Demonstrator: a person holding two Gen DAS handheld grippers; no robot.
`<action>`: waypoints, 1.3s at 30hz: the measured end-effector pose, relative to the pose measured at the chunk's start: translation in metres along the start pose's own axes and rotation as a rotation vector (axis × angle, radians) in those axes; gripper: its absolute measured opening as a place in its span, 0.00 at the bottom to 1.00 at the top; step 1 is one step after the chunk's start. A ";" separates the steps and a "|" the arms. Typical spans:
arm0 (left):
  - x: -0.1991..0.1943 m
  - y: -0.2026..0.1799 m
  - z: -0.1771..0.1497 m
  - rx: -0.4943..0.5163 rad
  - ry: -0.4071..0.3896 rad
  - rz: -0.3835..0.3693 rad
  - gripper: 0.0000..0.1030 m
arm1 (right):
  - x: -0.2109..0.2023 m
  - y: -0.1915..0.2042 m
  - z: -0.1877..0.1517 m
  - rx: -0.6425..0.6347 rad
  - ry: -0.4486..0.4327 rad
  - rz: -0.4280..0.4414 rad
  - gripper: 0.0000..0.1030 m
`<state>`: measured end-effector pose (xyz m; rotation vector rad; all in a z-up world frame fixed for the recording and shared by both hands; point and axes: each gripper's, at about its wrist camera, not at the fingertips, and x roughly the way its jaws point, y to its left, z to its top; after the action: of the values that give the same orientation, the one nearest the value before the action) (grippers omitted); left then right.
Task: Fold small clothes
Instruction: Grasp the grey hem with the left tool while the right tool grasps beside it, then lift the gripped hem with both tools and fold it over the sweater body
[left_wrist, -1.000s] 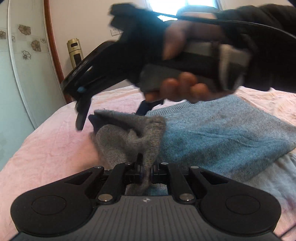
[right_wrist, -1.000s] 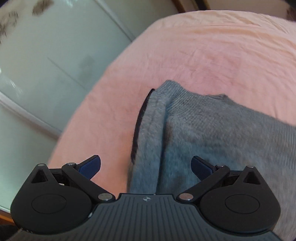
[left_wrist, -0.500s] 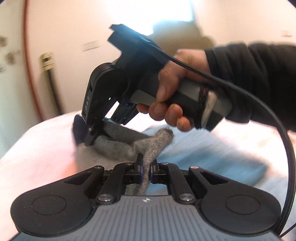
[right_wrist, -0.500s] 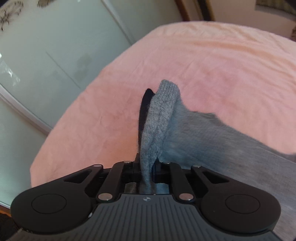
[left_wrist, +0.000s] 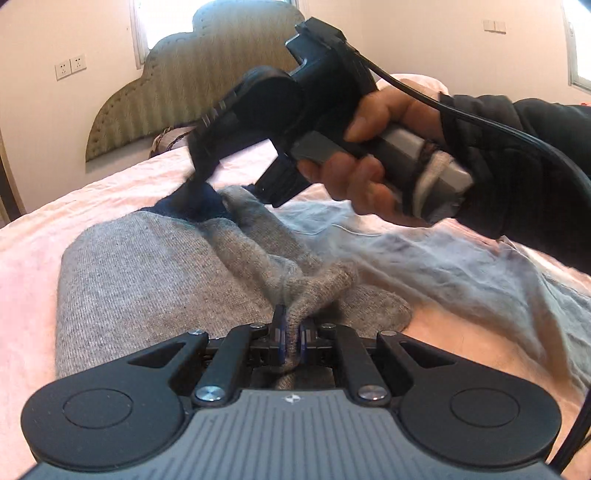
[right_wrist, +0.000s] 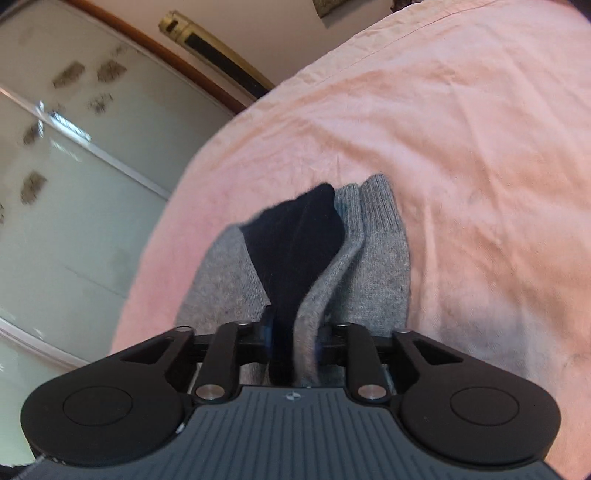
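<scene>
While the grey sweater (left_wrist: 147, 266) lies across the pink bed (left_wrist: 29, 258), well in from its edges, both tongs are pinching it. The left gripper (left_wrist: 291, 336) is pressed together on a grey fold at the near end; the right gripper (right_wrist: 293, 339) is pressed on the far end, by the dark navy trim (right_wrist: 295, 240). The stretch held between them runs straight from one gripper to the other, so I judge that either end can be carried over the flat part.
</scene>
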<state>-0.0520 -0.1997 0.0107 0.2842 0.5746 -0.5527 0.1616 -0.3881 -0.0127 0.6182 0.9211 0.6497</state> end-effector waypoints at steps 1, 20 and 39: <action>0.003 -0.001 0.003 -0.001 0.002 0.003 0.06 | 0.001 0.001 0.005 0.006 -0.018 0.014 0.48; -0.042 0.112 -0.016 -0.388 0.098 -0.533 0.08 | -0.044 -0.009 0.001 -0.026 -0.232 0.015 0.92; 0.071 0.246 -0.010 -0.887 0.161 -0.300 0.31 | 0.022 -0.011 0.007 -0.011 -0.047 -0.085 0.33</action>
<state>0.1324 -0.0235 -0.0133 -0.6122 0.9686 -0.5141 0.1800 -0.3803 -0.0289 0.5792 0.8948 0.5622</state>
